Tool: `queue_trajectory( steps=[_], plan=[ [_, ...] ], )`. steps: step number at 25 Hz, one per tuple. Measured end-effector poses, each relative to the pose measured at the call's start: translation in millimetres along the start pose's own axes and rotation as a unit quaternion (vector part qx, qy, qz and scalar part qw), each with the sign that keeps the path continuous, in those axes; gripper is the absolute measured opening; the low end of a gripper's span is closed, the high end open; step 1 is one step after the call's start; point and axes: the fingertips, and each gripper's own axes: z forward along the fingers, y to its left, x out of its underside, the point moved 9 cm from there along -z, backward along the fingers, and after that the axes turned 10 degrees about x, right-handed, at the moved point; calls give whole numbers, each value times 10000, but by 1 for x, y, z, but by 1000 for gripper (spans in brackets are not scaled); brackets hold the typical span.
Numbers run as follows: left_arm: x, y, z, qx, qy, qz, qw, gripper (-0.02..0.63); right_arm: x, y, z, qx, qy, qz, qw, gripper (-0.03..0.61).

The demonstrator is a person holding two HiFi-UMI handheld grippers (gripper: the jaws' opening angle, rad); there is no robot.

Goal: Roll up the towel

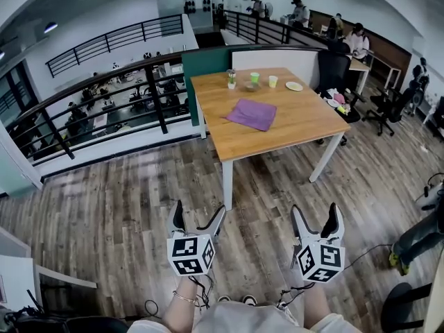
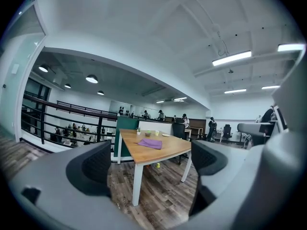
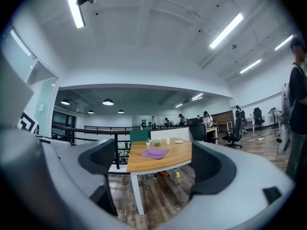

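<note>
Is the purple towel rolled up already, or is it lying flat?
Lying flat. The purple towel is a thin, spread-out patch on the wooden table, with no roll showing.

Head view looks down toward the distant table [image 1: 305, 116]; both gripper views face it level (from afar).
</note>
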Motion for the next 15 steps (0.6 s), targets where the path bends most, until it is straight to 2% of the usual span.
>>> queue_trajectory(
  steps=[5,15],
  plan=[
    [1,16,-3,-24,51,13,10000,514,1,12,-1,158,-105,-11,9998,533],
    [13,43,-5,-105,139,-52,9998,514,23,30,-1,235,290,-61,9993,535]
  ],
)
